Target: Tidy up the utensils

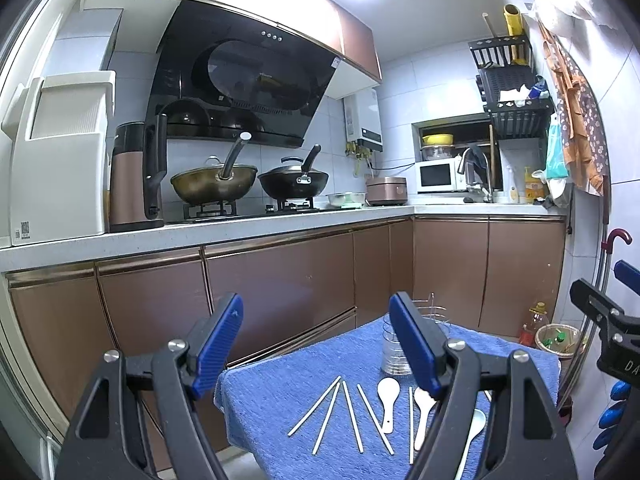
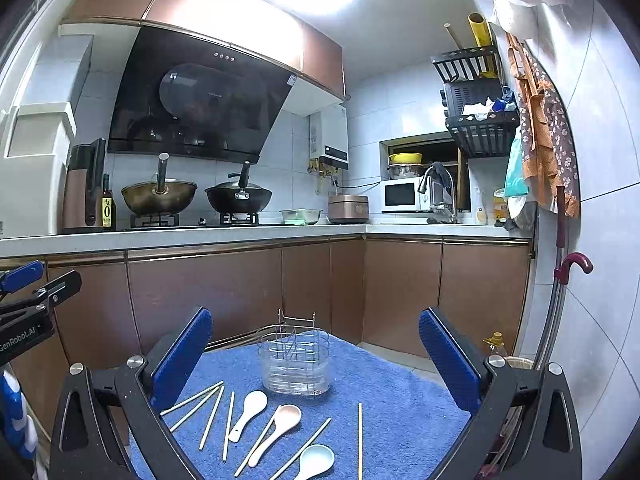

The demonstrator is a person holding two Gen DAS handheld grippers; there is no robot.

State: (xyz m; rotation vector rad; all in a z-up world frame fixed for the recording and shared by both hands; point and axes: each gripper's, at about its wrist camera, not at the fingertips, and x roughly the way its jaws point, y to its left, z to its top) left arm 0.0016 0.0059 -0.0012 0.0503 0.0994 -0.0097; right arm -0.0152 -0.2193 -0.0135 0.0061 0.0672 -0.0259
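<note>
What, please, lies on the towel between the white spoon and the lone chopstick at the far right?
In the right wrist view, between the white spoon and the lone chopstick lie the pink spoon, pale blue spoon and two slanted chopsticks.

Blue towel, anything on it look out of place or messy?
Nothing is spilled or broken. The chopsticks and three spoons lie loose and fanned at different angles on the blue towel, while the utensil holder behind them stands upright, apparently empty.

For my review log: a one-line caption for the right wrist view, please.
Open right gripper above a blue towel with chopsticks, three spoons and an empty utensil holder.
</note>
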